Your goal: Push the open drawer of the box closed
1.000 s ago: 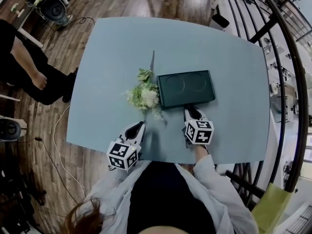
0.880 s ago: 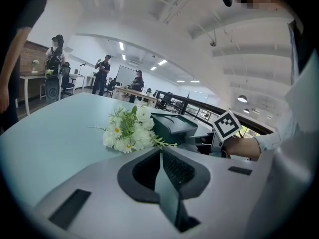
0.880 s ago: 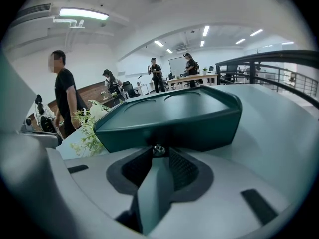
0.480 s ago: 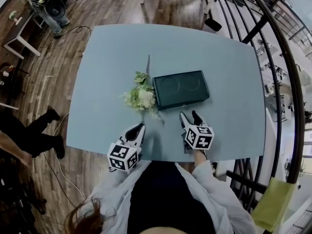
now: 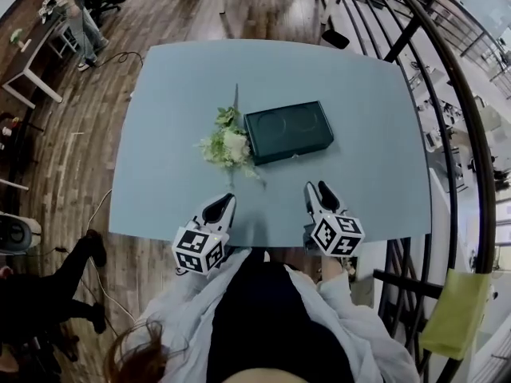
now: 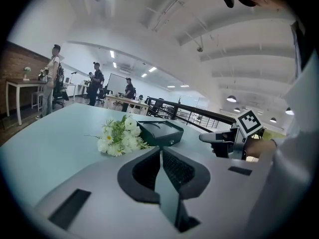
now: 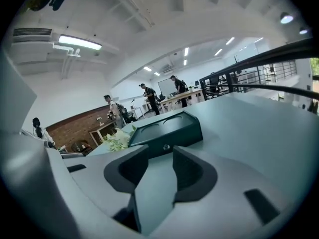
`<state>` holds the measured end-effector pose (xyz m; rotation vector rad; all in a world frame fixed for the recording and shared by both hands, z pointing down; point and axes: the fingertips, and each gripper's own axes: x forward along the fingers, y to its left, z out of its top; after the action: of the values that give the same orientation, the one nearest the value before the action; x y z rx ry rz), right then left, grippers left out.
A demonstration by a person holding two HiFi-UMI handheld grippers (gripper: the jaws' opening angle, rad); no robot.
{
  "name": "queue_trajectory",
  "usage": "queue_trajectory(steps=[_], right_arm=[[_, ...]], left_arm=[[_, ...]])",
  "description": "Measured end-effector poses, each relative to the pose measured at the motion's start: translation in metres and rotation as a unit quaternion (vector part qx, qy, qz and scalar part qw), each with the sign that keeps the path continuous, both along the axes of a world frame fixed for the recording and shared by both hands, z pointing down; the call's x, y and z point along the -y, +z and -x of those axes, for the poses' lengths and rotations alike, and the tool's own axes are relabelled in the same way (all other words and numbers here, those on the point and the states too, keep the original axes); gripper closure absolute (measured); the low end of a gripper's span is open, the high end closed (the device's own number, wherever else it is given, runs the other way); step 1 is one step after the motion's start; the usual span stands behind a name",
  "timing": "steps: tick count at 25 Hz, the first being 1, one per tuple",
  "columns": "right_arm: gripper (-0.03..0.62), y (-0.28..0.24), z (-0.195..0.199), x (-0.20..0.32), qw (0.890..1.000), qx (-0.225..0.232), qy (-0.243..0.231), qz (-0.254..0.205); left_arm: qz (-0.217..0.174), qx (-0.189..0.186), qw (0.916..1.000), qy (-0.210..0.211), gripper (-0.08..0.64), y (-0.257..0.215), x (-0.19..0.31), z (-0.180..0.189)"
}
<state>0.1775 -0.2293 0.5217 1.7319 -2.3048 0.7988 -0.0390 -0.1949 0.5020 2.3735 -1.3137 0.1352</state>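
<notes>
Your box [image 5: 288, 132] lies flat near the middle of the table [image 5: 168, 94], well ahead of both grippers. It is a low, dark green rectangle with rounded corners, a dull matte skin and two shallow circles pressed side by side into its lid. In the right gripper view its drawer [image 7: 184, 139] sits flush in the near face, with a small round shiny knob [image 7: 166, 147] at the centre. A loose bunch of white flowers [image 5: 226, 144] with green leaves and a thin stem lies just beside the box's left end, touching or nearly so. The table is a smooth, pale blue-grey slab with rounded corners over a wood-plank floor [image 5: 160, 6]. Your left gripper [image 5: 230, 200] hovers over the near edge with its grey, black-lined jaws pressed together on nothing. Your right gripper [image 5: 317, 188] points at the box from short of it; its jaws are spread and closing, with only bare table between them. Each gripper carries a white cube [image 5: 199, 250] printed with black square marker patterns, not readable text.
</notes>
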Motion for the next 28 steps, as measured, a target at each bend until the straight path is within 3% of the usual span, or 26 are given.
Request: queue_trajectory(steps=[7,15,28], right_arm=[[0.488,-0.039,-0.015,-0.037,0.998,0.01,0.028,-0.059],[0.584,-0.048,-0.033,-0.081,0.995,0.01,0.058,-0.08],[0.586,-0.055,-0.049,-0.117,0.991,-0.015,0.076,-0.105]], left_arm=[[-0.018,0.0,0.9996,0.02,0.531,-0.011,-0.018,-0.011],[-0.03,-0.002,0.9979,0.058,0.531,-0.022,-0.036,-0.037],[-0.051,0.007,0.9951,0.084,0.531,-0.03,-0.042,-0.055]])
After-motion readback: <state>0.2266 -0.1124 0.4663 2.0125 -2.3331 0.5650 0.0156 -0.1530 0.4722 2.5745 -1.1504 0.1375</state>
